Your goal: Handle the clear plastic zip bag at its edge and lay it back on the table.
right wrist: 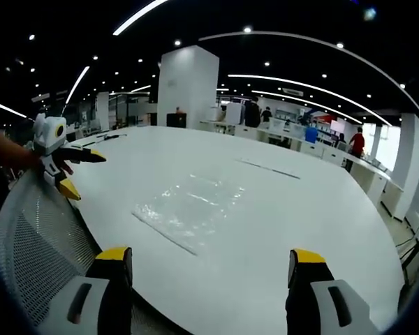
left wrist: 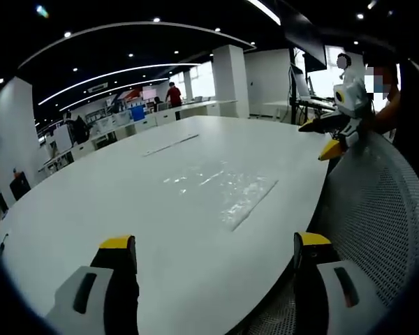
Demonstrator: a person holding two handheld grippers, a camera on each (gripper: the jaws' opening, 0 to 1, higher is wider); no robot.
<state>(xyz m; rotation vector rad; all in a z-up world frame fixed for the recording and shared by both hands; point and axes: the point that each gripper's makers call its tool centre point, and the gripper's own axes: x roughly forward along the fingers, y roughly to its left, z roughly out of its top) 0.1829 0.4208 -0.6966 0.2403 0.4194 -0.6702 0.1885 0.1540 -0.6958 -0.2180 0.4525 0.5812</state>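
Observation:
The clear plastic zip bag [left wrist: 220, 187] lies flat on the white table [left wrist: 126, 209], a little ahead of my left gripper [left wrist: 215, 246], which stands open with nothing between its yellow-tipped fingers. My right gripper [left wrist: 328, 136] comes in at the upper right, over the table's edge, with its jaws apart. In the right gripper view the zip bag [right wrist: 188, 206] rests on the table [right wrist: 300, 223] just beyond my open, empty right gripper [right wrist: 209, 259]. The left gripper [right wrist: 73, 171] shows at the left there, jaws spread, held by a hand.
A grey mesh chair back [left wrist: 377, 209] [right wrist: 35, 258] stands against the table's near edge between the two grippers. A long thin strip [left wrist: 171, 144] [right wrist: 269, 169] runs along the table's far part. Beyond it are a white pillar [right wrist: 187, 87], desks and several people.

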